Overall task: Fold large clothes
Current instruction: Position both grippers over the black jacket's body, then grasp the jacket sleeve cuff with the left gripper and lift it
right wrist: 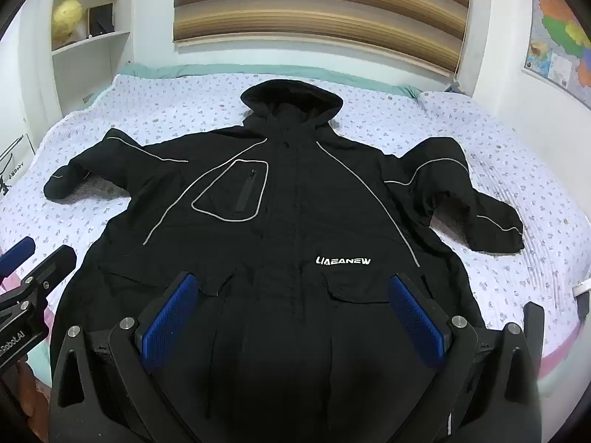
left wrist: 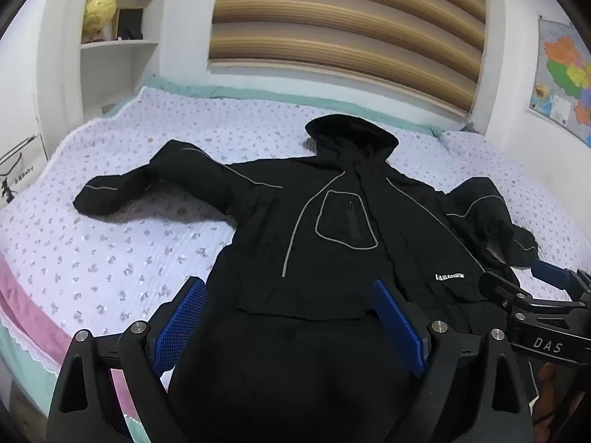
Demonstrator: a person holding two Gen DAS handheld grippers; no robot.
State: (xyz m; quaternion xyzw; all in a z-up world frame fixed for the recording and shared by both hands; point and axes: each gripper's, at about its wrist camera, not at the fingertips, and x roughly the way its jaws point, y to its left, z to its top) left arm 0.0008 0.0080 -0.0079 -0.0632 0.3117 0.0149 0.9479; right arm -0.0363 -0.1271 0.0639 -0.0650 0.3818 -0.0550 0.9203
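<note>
A large black hooded jacket (right wrist: 288,199) with grey piping and a white logo lies face up on the bed, hood at the far end, both sleeves spread out; it also shows in the left wrist view (left wrist: 332,221). My left gripper (left wrist: 291,317) is open, its blue pads above the jacket's hem on the left side. My right gripper (right wrist: 295,313) is open above the hem on the right side, holding nothing. The right gripper (left wrist: 546,295) shows at the right edge of the left wrist view, and the left gripper (right wrist: 26,269) at the left edge of the right wrist view.
The bed (right wrist: 517,170) has a white flowered cover with pink and green edges near me. A white shelf (left wrist: 118,44) with a globe stands at the far left. A striped blind (right wrist: 317,11) hangs on the far wall and a map (left wrist: 561,74) on the right.
</note>
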